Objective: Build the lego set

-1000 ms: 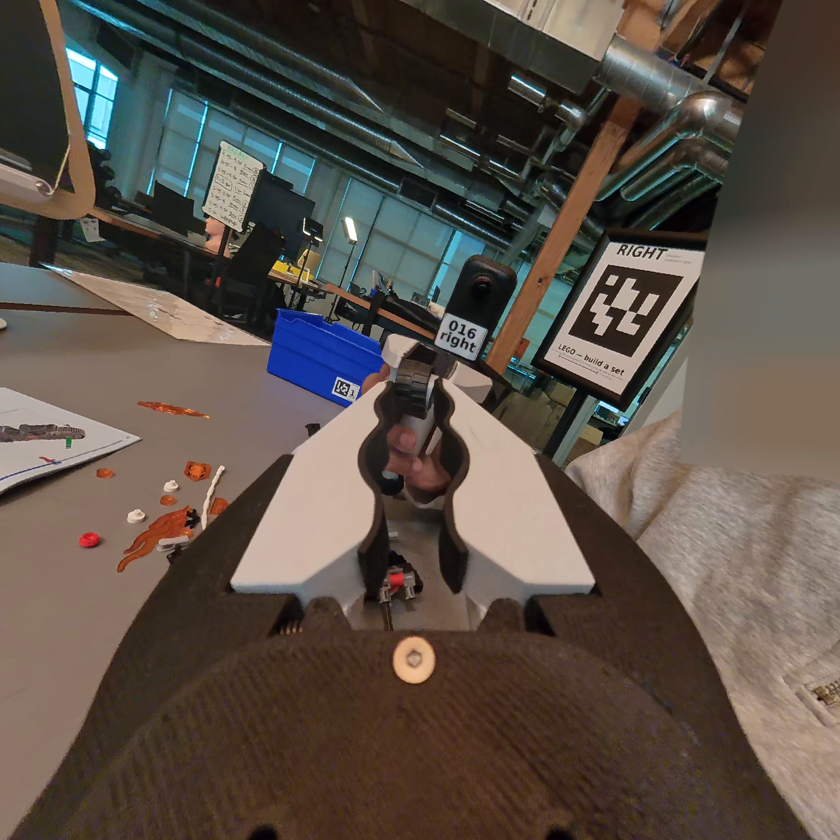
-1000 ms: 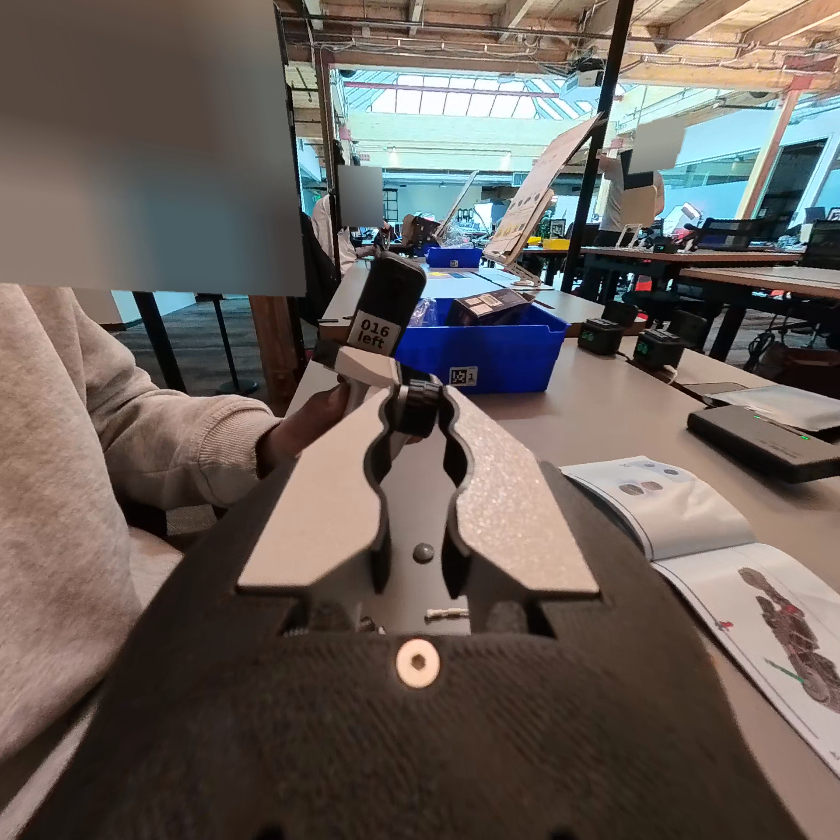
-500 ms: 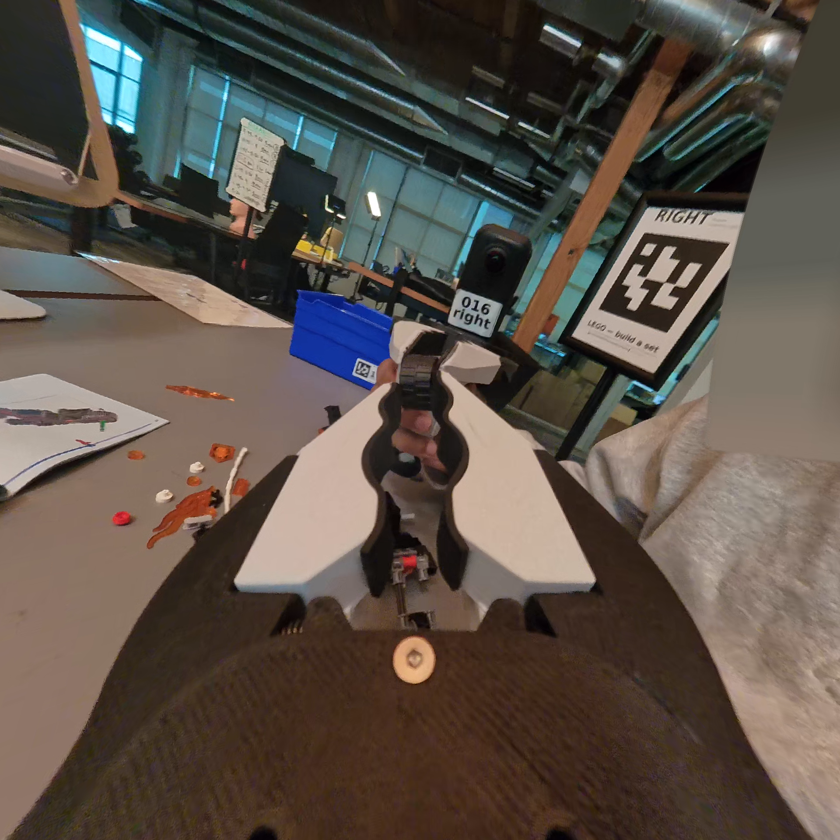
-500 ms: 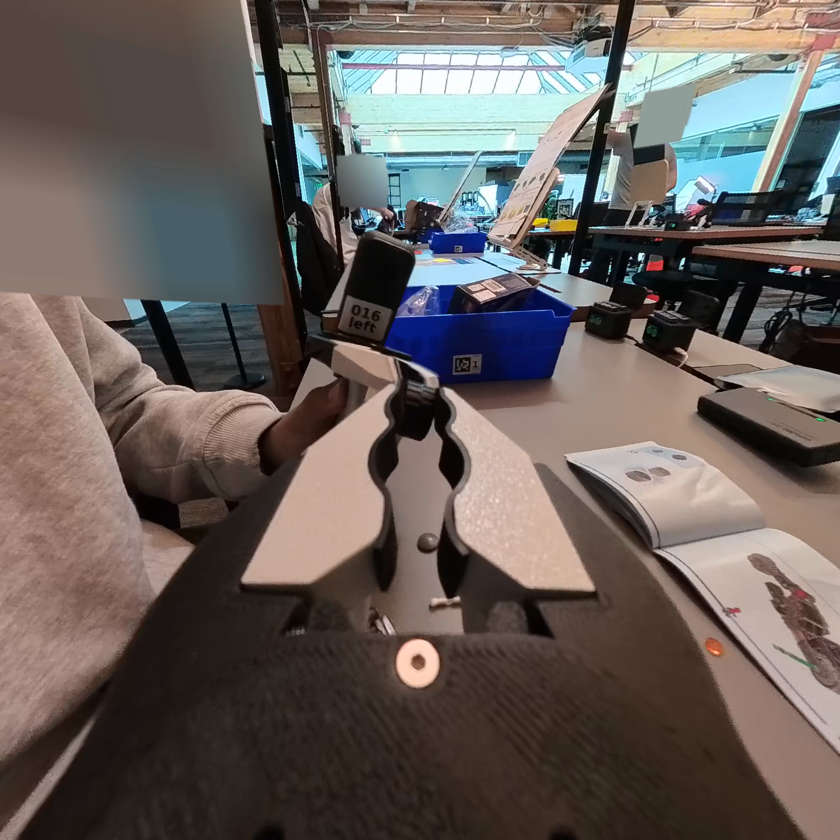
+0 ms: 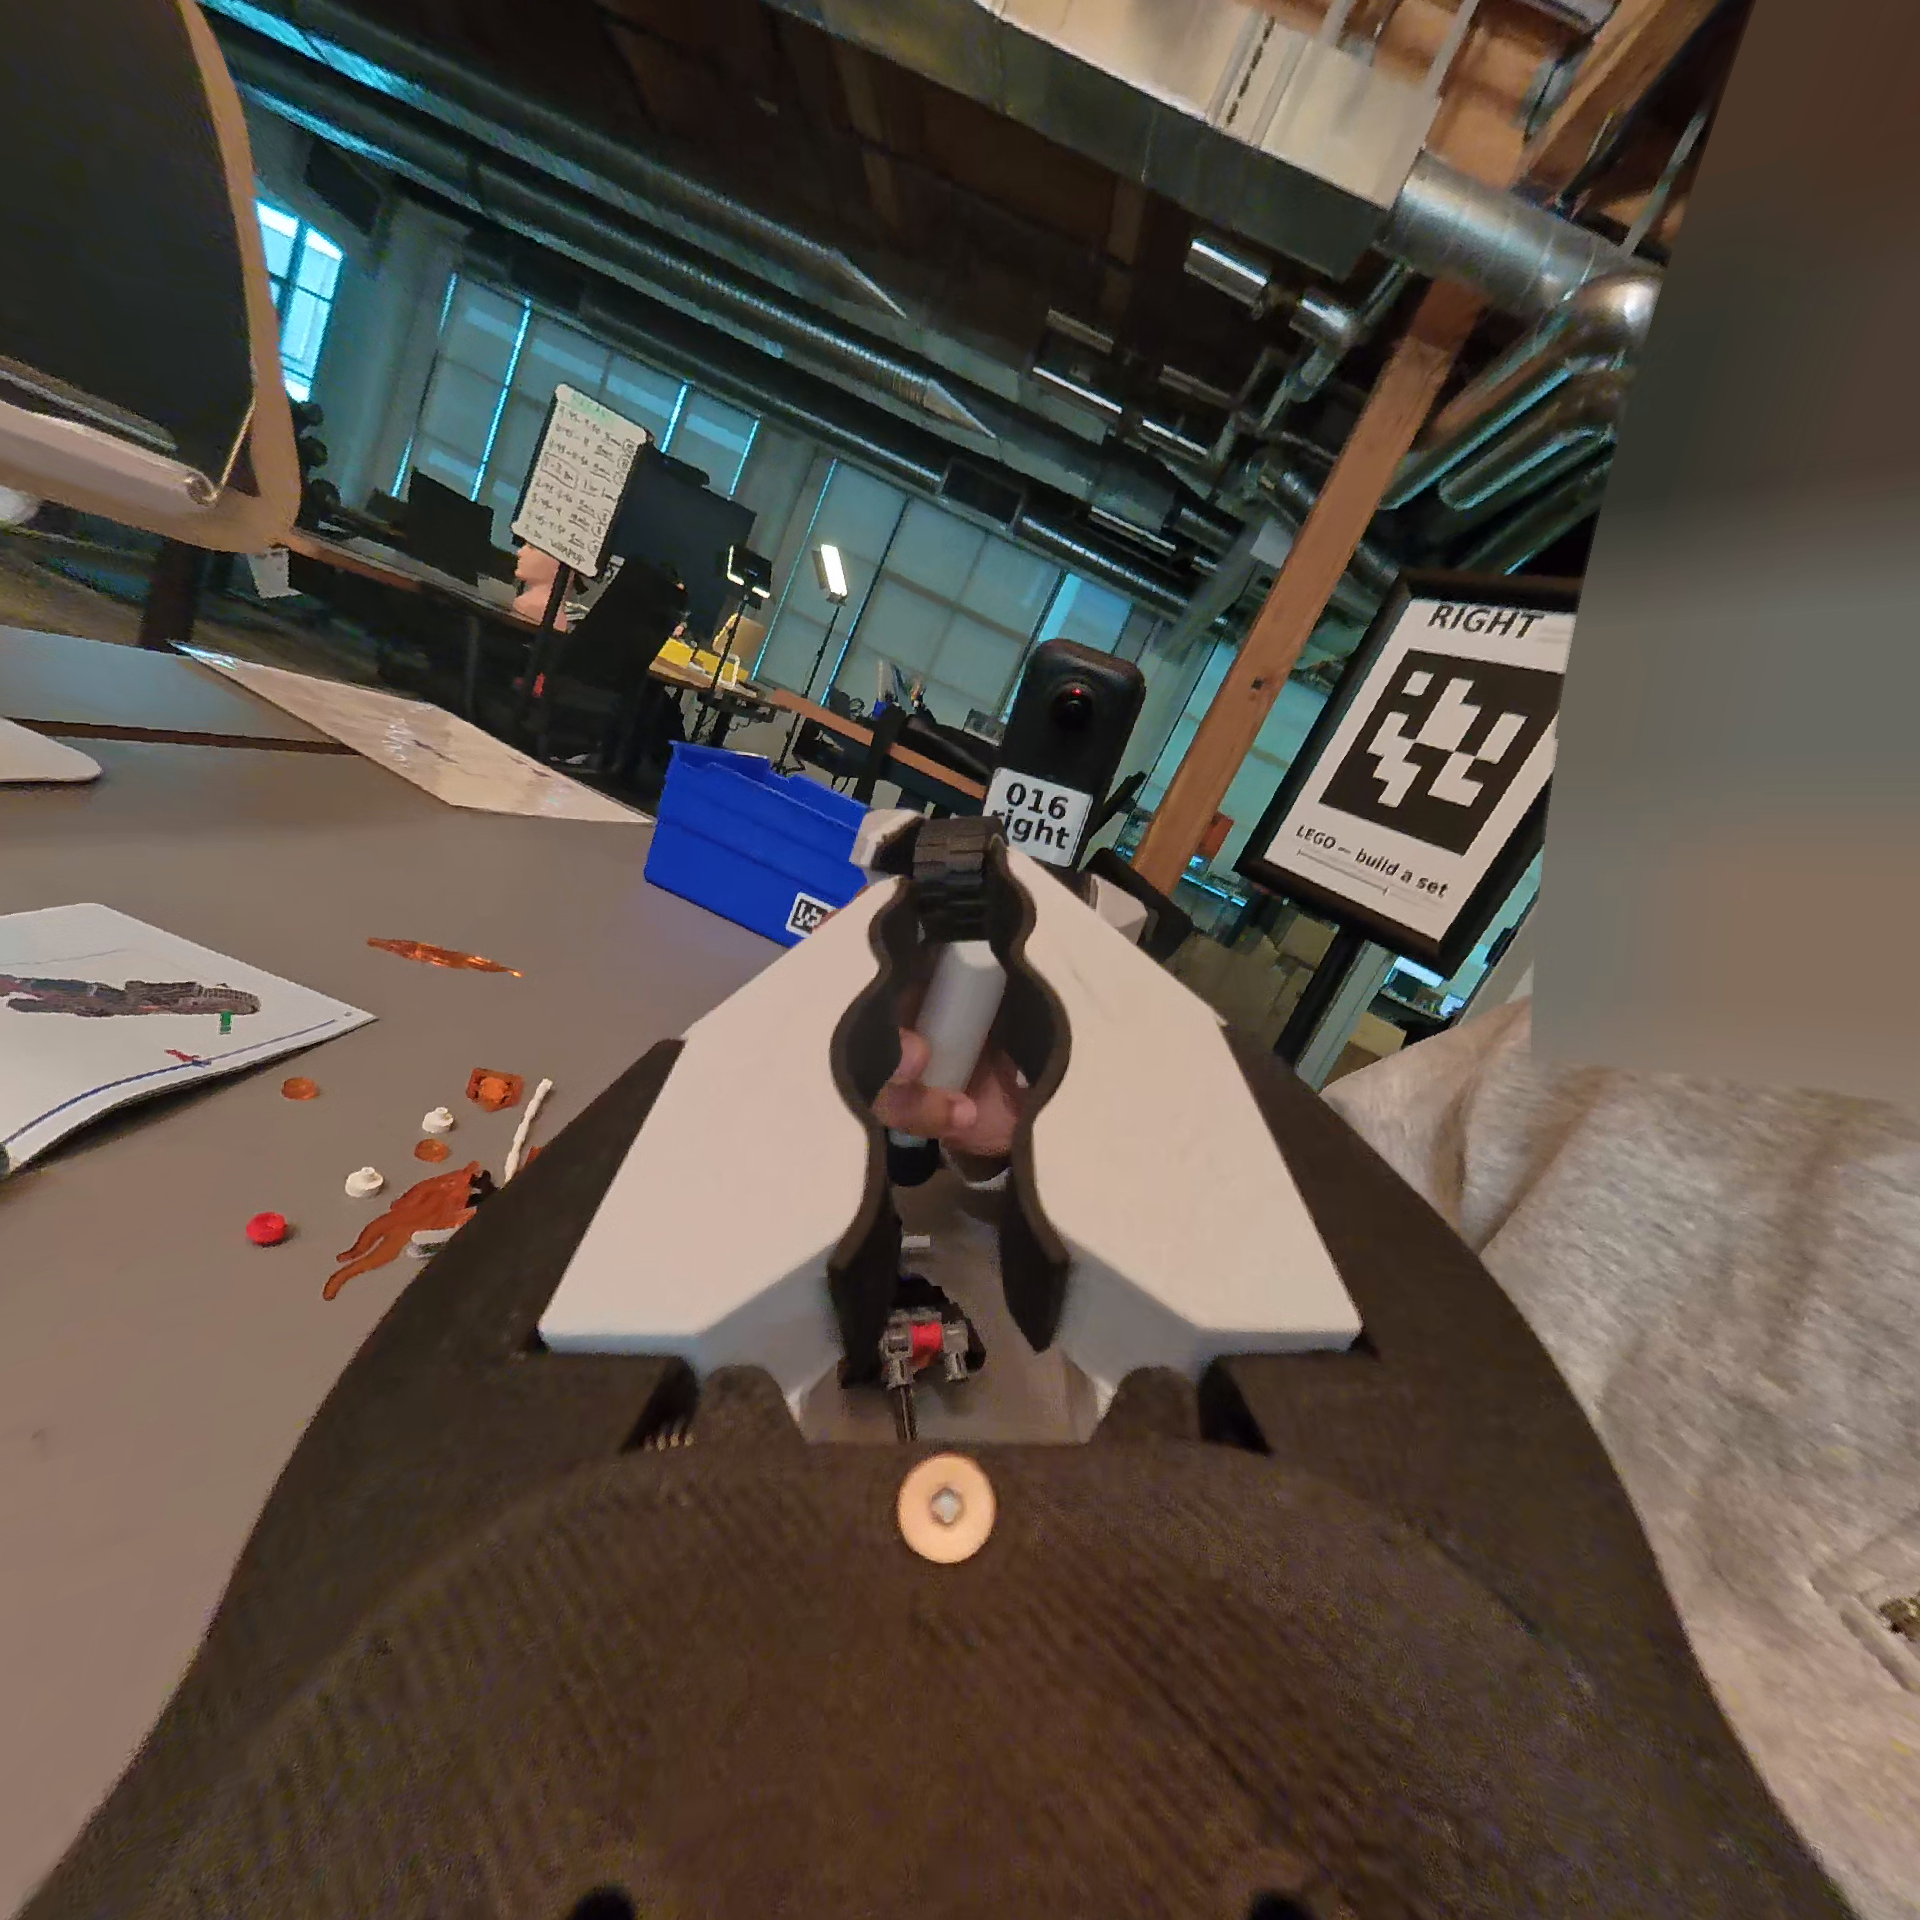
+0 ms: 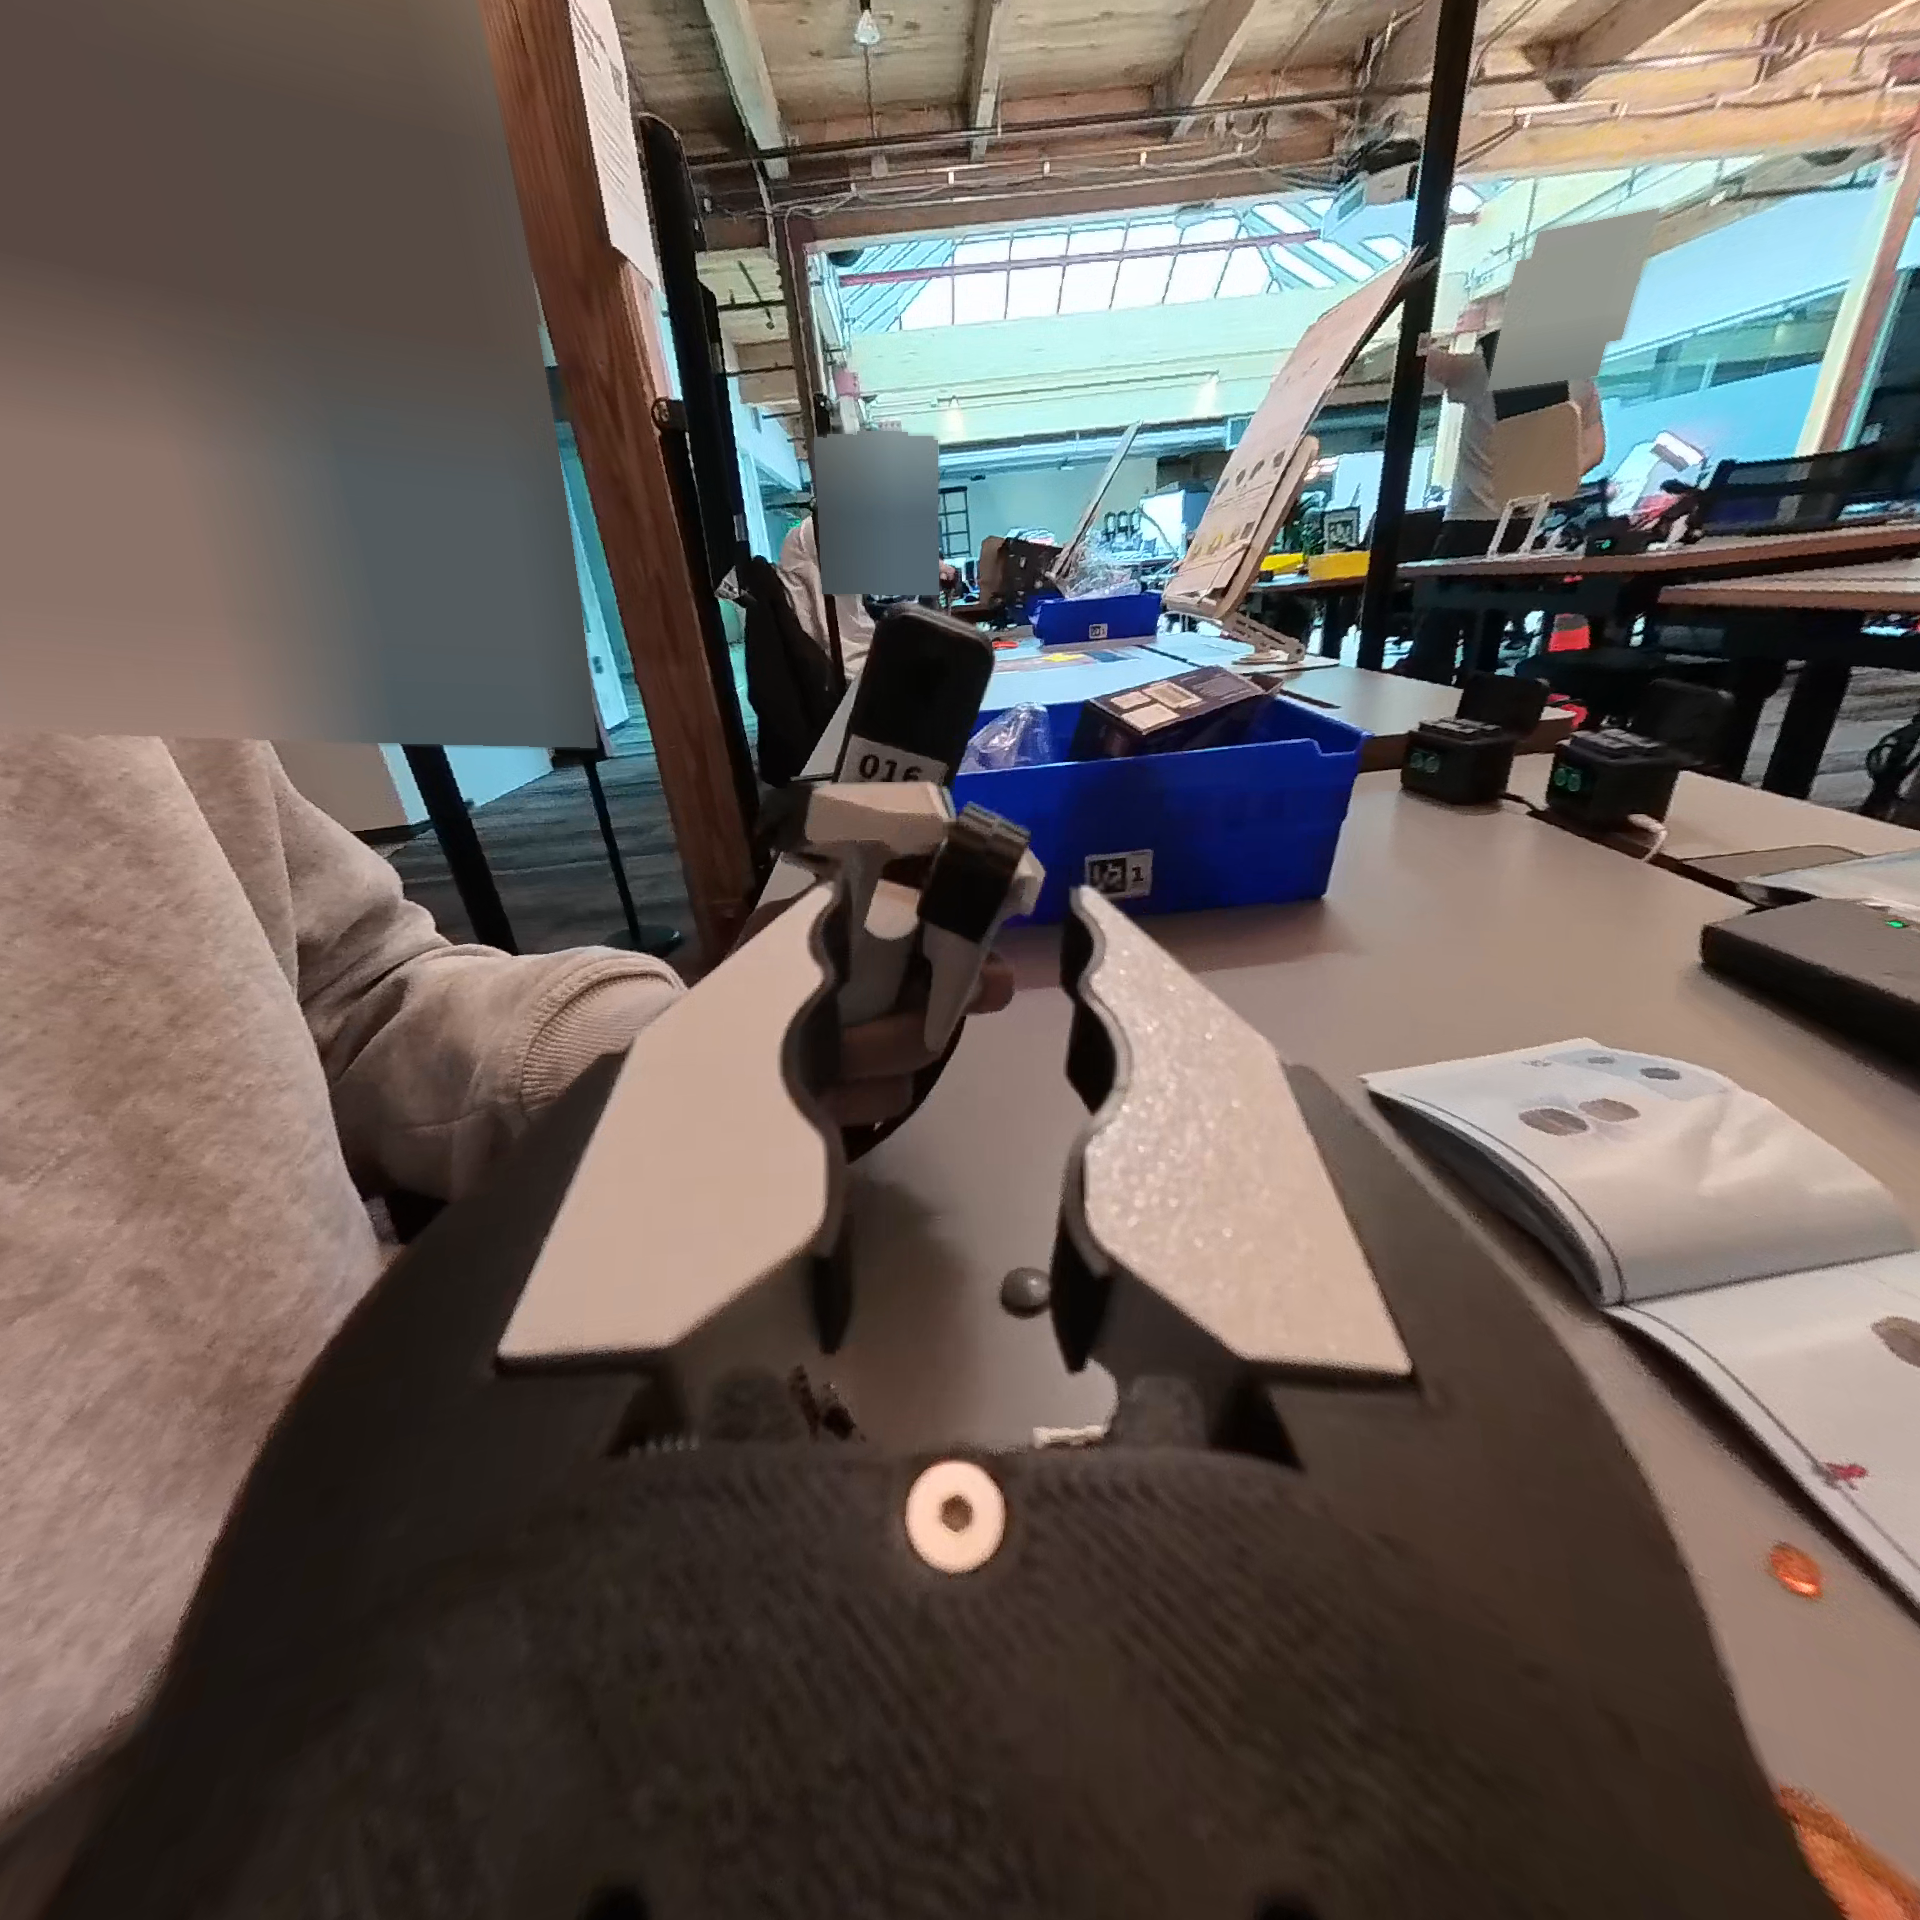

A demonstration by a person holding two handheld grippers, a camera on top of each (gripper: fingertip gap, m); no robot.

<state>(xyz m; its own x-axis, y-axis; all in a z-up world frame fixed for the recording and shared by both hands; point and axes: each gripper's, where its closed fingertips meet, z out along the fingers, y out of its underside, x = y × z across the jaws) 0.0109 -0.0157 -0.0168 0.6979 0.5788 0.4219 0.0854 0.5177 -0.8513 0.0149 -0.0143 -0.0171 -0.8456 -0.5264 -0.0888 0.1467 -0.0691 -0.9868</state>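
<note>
My left gripper (image 5: 954, 896) is held above the table and is shut on a small black tyre (image 5: 948, 854) at its fingertips. My right gripper (image 6: 951, 916) is open and empty, its jaws standing wide apart just in front of the tyre (image 6: 971, 868). The left gripper shows in the right wrist view (image 6: 914, 831), pointing toward me with the tyre between its white fingers (image 6: 883, 816). One white finger (image 5: 961, 1003) of the right gripper shows through the left jaws. A small grey and red assembly (image 5: 920, 1340) lies on the table below the left gripper.
Loose pieces lie left on the grey table (image 5: 208, 1403): an orange flame piece (image 5: 410, 1226), a red stud (image 5: 267, 1229), white studs (image 5: 364, 1181). An open instruction booklet (image 6: 1662, 1164), a blue bin (image 6: 1174, 821), a black device (image 6: 1818, 966). A grey-sleeved arm (image 6: 208, 1039) is at the left. My two grippers' fingertips are within a few centimetres of each other.
My right gripper has opened and let go of the black tyre. My left gripper still holds the tyre. Both grippers have tilted a little.
</note>
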